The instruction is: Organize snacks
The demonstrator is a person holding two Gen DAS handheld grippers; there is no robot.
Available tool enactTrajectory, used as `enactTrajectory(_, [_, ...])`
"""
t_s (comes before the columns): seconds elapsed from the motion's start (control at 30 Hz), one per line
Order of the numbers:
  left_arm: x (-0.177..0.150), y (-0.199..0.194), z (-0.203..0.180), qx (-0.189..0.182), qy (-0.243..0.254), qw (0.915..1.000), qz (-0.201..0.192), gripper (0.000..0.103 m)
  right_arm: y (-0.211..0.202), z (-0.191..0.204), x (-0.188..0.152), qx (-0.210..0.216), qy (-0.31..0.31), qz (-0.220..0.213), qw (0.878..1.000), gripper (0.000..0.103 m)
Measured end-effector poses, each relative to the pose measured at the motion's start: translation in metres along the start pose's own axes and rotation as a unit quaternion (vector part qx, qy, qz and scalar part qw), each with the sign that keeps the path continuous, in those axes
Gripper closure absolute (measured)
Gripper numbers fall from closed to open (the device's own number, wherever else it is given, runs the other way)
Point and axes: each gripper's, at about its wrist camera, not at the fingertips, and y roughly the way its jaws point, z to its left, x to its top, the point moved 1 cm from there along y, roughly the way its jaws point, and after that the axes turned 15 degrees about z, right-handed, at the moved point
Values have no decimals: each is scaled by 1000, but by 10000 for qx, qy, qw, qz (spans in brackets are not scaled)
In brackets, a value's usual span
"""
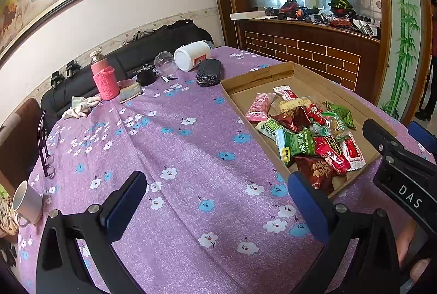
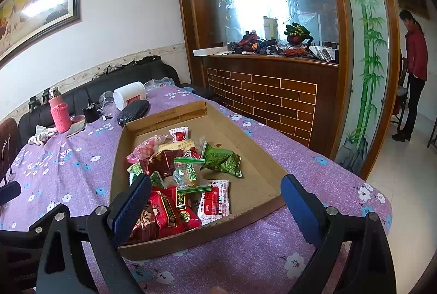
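A purple tablecloth with white and blue flowers [image 1: 191,152] covers the table, with a black sofa [image 1: 153,48] behind it by the wall. A flat brown cardboard tray [image 2: 254,184] sits on the cloth. A pile of wrapped snacks [image 2: 180,174] lies inside it. The left gripper [image 1: 218,209] hangs wide open over bare cloth. The right gripper [image 2: 218,209] is wide open at the tray's near end, holding nothing.

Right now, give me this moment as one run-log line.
left hand-held gripper: open, empty, over tablecloth | right hand-held gripper: open, empty, at cardboard tray | snacks: piled in tray
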Motion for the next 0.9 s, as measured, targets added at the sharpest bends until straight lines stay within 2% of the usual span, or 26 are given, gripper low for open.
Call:
enactTrajectory(0.53, [-2, 0, 1, -27, -3, 10000, -28, 0, 0, 0, 0, 0, -6, -6, 10000, 6])
enactTrajectory(0.9, [-2, 0, 0, -404, -11, 9991, 133, 0, -3, 4, -2, 19, -54, -80, 10000, 6])
